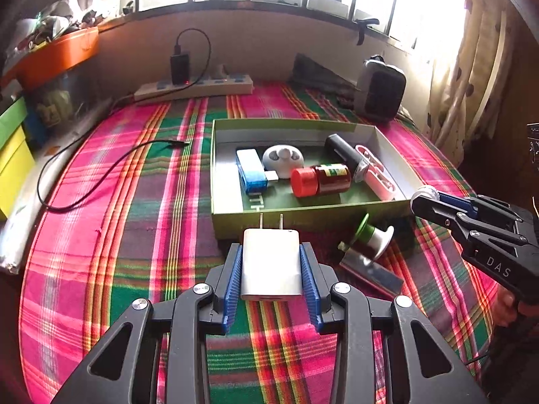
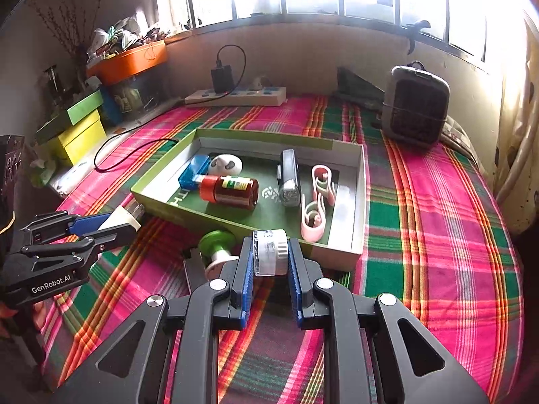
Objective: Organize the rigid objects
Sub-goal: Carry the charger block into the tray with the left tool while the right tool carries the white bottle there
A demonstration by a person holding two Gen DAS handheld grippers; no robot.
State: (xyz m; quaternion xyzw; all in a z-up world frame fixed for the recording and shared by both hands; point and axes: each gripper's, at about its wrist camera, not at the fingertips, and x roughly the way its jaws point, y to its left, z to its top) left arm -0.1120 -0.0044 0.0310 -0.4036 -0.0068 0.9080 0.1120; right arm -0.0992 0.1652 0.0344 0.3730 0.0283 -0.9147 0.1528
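Observation:
My left gripper [image 1: 271,262] is shut on a white plug charger [image 1: 271,264], prongs pointing at the green box [image 1: 303,217] just ahead. My right gripper [image 2: 269,256] is shut on a small clear round case [image 2: 269,256], held near the box's [image 2: 340,256] front wall. In the left wrist view the right gripper [image 1: 425,198] reaches the box's right corner. Inside the box lie a red-capped bottle [image 1: 320,180], a blue USB device [image 1: 251,170], a white round object [image 1: 283,160], a black torch [image 1: 347,156] and pink clips [image 1: 377,175]. A green-and-white spool [image 1: 370,235] rests on a flat metal piece [image 1: 370,271] outside the box.
A power strip [image 1: 195,87] with a black adapter sits at the back wall, its black cable [image 1: 84,175] trailing over the plaid cloth. A grey heater [image 1: 380,89] stands back right. Yellow and green boxes [image 2: 81,131] and an orange tray [image 2: 128,60] crowd the left.

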